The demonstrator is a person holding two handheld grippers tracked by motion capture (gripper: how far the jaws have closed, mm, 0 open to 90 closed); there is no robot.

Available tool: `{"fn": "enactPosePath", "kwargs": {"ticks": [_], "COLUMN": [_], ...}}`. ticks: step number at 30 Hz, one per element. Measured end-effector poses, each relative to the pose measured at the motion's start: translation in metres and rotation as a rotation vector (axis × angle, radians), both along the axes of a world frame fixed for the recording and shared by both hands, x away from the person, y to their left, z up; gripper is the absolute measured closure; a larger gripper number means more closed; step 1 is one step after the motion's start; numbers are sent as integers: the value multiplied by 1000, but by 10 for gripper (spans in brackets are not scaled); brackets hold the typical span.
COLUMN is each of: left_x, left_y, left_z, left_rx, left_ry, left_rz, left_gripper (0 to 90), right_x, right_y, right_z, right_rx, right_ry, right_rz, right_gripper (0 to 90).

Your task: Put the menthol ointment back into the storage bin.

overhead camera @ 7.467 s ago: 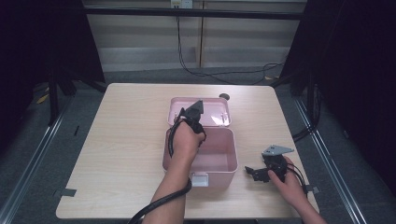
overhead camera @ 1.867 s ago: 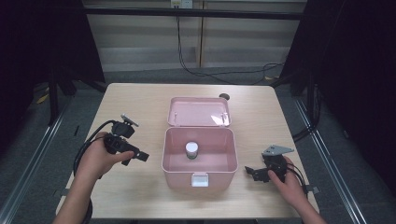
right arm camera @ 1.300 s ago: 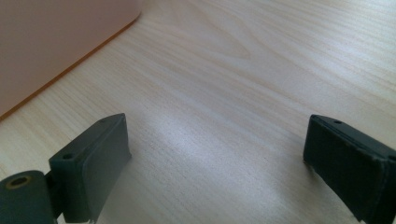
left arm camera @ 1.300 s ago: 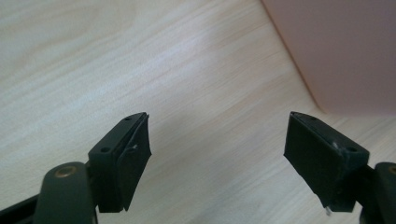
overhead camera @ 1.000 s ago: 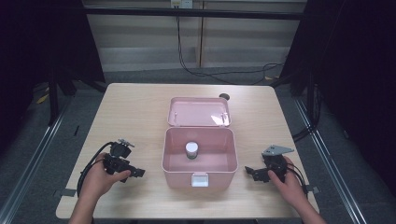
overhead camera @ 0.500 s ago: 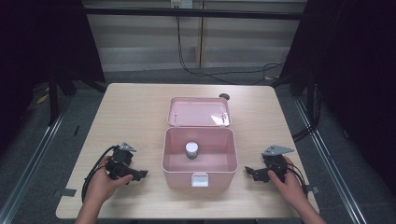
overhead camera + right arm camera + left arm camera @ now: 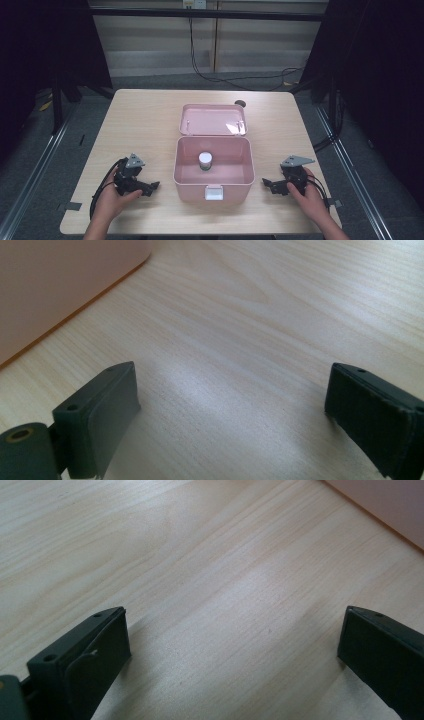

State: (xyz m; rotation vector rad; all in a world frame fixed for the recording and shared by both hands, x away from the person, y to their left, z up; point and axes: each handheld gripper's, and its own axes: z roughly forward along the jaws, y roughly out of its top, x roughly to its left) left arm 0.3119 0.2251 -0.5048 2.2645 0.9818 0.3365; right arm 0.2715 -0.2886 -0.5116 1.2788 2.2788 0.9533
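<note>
Desk: pale wood; pink box centred, lid back at 12 o'clock
Jar: small, likely light, rigid; best gripped across its sides
Left claw: at 9 o'clock; jaws just opened, nothing between
Right claw: at 3 o'clock; apart, empty

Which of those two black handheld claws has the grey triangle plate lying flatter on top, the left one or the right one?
The right gripper, to the right of the pink box: its grey plate spreads broad and nearly level. The left gripper's plate looks smaller and tilted.

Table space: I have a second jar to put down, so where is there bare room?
Bare table: the whole left stretch beside the pink box, above the left gripper, and the right strip above the right gripper. Crowded: the middle, box and open lid.
</note>
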Motion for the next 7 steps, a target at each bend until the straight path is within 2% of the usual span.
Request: {"fn": "enactPosePath", "kwargs": {"ticks": [5,7], "left_x": [-1,-1], "left_y": [1,1], "left_z": [-3,-2], "left_rx": [-26,-15], "left_ry": [-22,-15], "left_rz": [5,6], "left_gripper": [0,0], "right_x": [0,0], "right_y": [0,0], "right_z": [0,0], "right_rx": [1,1], "right_ry": [1,1], "right_rz": [-1,0], "right_gripper": [66,66]}}
